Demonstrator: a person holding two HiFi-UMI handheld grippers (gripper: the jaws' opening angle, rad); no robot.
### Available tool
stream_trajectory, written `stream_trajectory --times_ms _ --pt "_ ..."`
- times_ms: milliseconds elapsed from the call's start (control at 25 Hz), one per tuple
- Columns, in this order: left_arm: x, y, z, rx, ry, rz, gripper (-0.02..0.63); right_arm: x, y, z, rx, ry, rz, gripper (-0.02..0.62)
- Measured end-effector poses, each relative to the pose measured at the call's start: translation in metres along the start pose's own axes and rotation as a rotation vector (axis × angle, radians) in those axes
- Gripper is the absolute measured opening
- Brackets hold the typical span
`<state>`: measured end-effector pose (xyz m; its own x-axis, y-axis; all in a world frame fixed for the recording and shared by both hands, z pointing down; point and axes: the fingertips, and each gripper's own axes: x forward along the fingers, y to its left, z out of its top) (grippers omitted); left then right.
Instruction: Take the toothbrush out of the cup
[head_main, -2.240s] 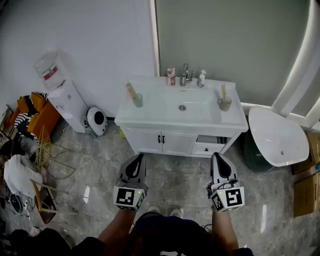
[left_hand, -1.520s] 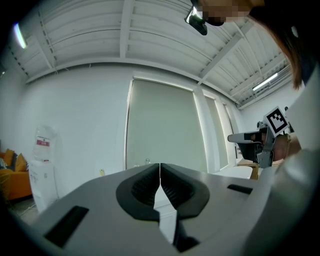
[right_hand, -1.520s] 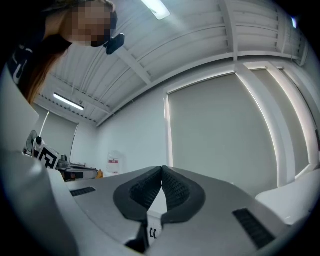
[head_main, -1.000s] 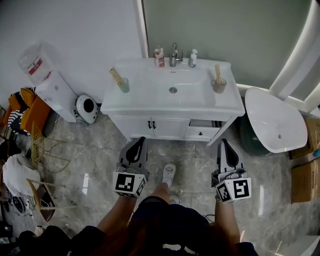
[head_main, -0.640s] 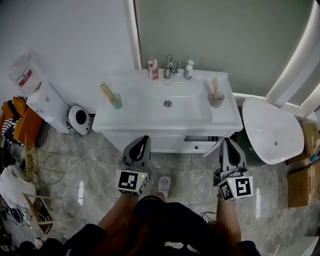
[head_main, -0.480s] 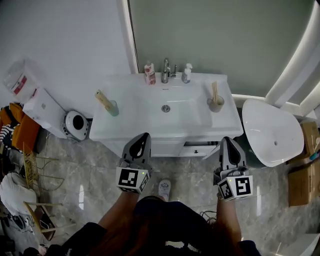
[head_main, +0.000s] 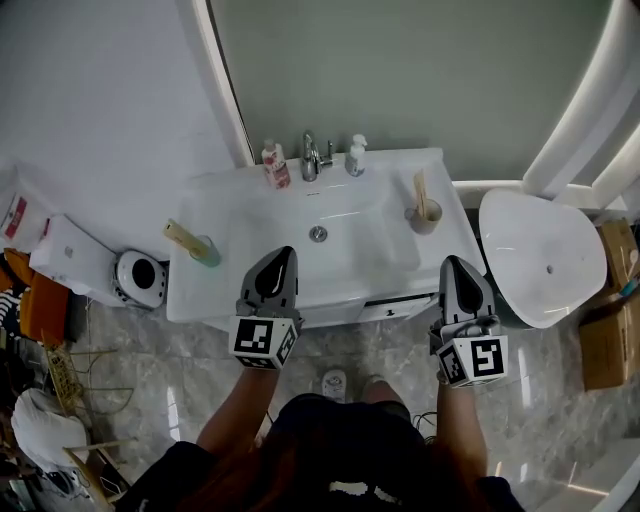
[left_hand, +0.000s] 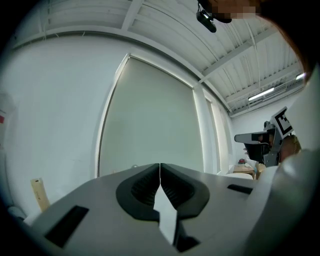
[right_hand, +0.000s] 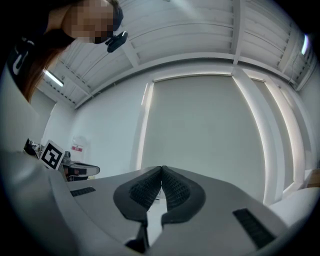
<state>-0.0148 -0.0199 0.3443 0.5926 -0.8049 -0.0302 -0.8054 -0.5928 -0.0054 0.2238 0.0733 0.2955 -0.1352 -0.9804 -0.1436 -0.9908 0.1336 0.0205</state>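
A beige cup (head_main: 424, 218) stands at the right end of the white vanity top (head_main: 395, 262), with a wooden toothbrush (head_main: 420, 192) upright in it. A green cup (head_main: 206, 252) at the left end holds a second wooden brush (head_main: 184, 236), which also shows low on the left in the left gripper view (left_hand: 39, 194). My left gripper (head_main: 282, 256) hovers over the counter's front edge, shut and empty (left_hand: 160, 167). My right gripper (head_main: 452, 264) is at the front right corner, short of the beige cup, shut and empty (right_hand: 162, 170).
A faucet (head_main: 312, 155), a pink bottle (head_main: 272, 165) and a white pump bottle (head_main: 356, 156) line the back of the basin. A white toilet (head_main: 540, 255) stands right of the vanity and a water dispenser (head_main: 65, 258) left of it. Cardboard boxes (head_main: 610, 320) lie far right.
The person has walked up to the vanity. Both grippers, earlier over the floor in front of it, now reach its front edge. Both stay shut.
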Motion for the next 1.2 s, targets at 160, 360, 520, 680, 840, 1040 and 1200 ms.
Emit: stream_trajectory --times_ms 160,360,520,680,840,1040,1200 --pt "0.028 0.003 -0.002 -0.009 0.004 -0.004 0.021 0.023 -0.017 -0.004 0.035 -0.018 0.002 0.015" --pt "0.057 0.006 -0.008 -0.01 0.014 0.027 0.021 0.059 -0.046 -0.013 0.039 -0.02 0.029 0.015" --pt "0.089 0.007 -0.011 -0.002 0.029 0.069 0.021 0.095 -0.076 -0.024 0.02 0.009 0.061 0.015" --pt "0.126 0.0 -0.014 -0.003 0.031 0.117 0.021 0.132 -0.107 -0.027 -0.008 0.016 0.134 0.015" --pt "0.163 -0.005 -0.015 -0.01 0.021 0.191 0.021 0.167 -0.15 -0.035 0.01 0.023 0.191 0.015" --pt "0.193 -0.01 -0.02 -0.019 0.009 0.28 0.021 0.203 -0.183 -0.04 0.008 0.01 0.28 0.015" --pt "0.209 -0.018 -0.028 -0.031 0.021 0.323 0.021 0.22 -0.202 -0.057 0.031 0.029 0.318 0.015"
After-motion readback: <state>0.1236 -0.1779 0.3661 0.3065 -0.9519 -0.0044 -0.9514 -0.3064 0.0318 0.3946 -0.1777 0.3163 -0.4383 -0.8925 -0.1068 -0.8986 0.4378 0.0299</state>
